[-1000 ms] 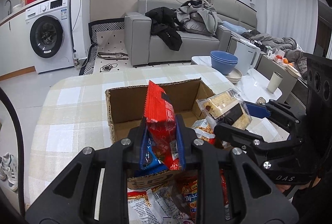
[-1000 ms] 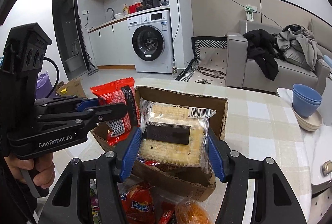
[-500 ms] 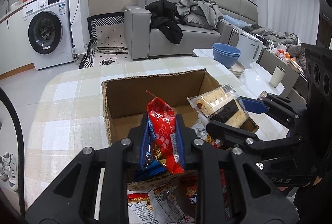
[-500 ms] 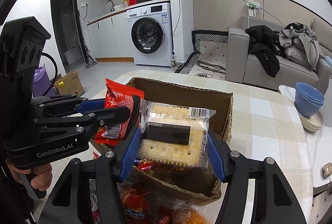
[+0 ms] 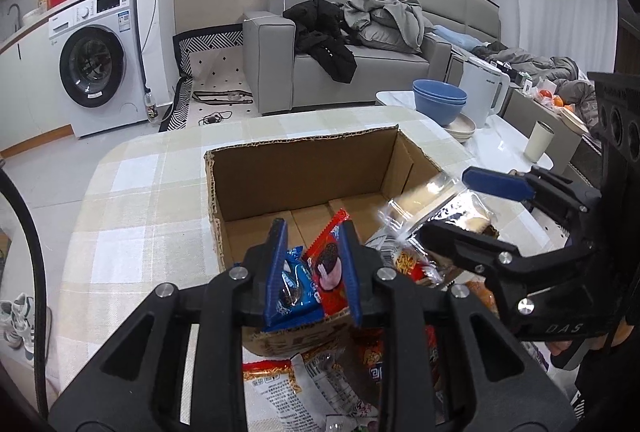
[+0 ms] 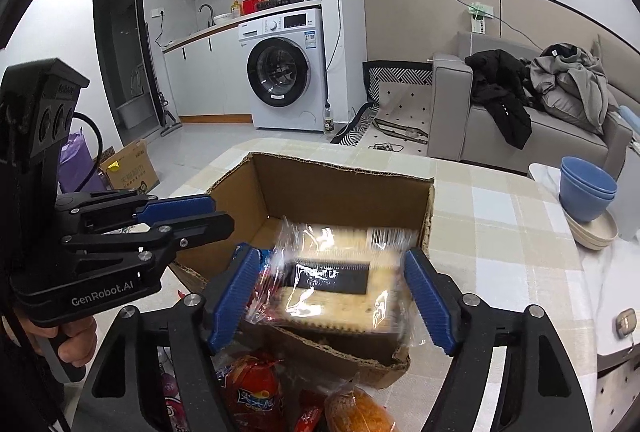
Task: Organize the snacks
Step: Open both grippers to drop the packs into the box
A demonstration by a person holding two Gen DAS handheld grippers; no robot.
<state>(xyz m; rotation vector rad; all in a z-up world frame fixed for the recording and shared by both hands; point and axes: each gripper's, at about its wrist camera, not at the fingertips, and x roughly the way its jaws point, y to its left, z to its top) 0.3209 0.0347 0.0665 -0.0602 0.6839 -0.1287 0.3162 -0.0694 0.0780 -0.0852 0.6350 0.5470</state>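
Over the cardboard box [image 5: 304,168], both claws tilt downward, jaws just opening.

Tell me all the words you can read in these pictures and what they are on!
"GenRobot.AI": side of the left tool.
"DAS": side of the right tool.
Snack packets below the cardboard box, the cracker pack barcode, washing machine stickers and kettle label: too small or blurred to read.
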